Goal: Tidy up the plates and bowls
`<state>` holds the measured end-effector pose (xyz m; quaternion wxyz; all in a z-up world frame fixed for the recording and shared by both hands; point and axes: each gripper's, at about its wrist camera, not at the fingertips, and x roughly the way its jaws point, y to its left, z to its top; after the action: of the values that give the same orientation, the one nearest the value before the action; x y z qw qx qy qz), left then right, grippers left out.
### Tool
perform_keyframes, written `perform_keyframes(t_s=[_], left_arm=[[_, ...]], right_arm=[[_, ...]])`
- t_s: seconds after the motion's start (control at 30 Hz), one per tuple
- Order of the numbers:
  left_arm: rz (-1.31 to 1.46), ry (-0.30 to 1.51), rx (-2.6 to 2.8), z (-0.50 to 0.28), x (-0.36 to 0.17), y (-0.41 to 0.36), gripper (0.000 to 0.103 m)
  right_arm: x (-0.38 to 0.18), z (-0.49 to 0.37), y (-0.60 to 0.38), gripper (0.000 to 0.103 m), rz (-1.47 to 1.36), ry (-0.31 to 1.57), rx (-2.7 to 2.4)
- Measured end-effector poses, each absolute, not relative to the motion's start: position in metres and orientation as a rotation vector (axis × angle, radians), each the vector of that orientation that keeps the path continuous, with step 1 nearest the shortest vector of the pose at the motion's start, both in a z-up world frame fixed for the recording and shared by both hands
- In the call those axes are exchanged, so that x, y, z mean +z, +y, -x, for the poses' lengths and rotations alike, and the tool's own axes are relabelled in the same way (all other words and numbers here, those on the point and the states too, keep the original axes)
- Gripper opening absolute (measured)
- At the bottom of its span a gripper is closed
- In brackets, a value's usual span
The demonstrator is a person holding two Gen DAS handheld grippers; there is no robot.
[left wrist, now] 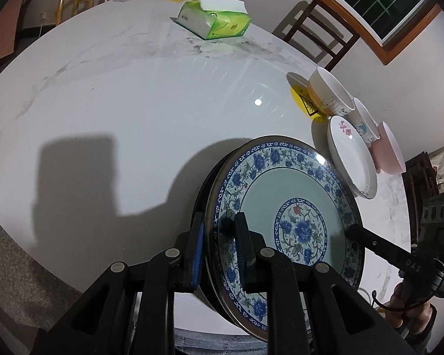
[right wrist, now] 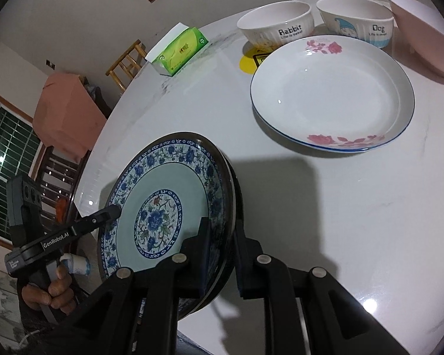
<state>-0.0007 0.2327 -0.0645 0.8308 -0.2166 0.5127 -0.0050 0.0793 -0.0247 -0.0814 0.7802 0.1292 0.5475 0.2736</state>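
Jaws: both grippers, left gripper and right gripper, clamped on opposite rims of the blue floral plate | plate held tilted above counter, near rose plate | advice: grips to be kept even, plate levelled before being lowered.

Quick count of what's on the table: two plates total, one blue-flowered plate and one white plate with pink roses. Three bowls lined up behind them: the Rabbit bowl, the Dog bowl and a plain pink bowl. One green tissue pack. One yellow sticker on the tabletop. Chairs around it: three that I can make out.
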Motion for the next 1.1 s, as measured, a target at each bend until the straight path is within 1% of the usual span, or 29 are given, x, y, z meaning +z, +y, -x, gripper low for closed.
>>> perform_keyframes(t_s=[0.83, 0.93, 1.0, 1.1], left_arm=[[0.428, 1.082, 0.011, -0.001, -0.064, 0.233, 0.016], [0.400, 1.075, 0.013, -0.001, -0.061, 0.231, 0.015], [0.419, 1.068, -0.012, -0.003, -0.059, 0.229, 0.015], [0.377, 1.063, -0.008, -0.005, -0.057, 0.222, 0.015]], right_arm=[[-0.076, -0.079, -0.017, 0.019, -0.172, 1.174, 0.562], [-0.075, -0.078, -0.013, 0.022, -0.117, 1.161, 0.538], [-0.077, -0.078, -0.010, 0.022, -0.110, 1.161, 0.545], [-0.078, -0.076, -0.006, 0.023, -0.089, 1.162, 0.548]])
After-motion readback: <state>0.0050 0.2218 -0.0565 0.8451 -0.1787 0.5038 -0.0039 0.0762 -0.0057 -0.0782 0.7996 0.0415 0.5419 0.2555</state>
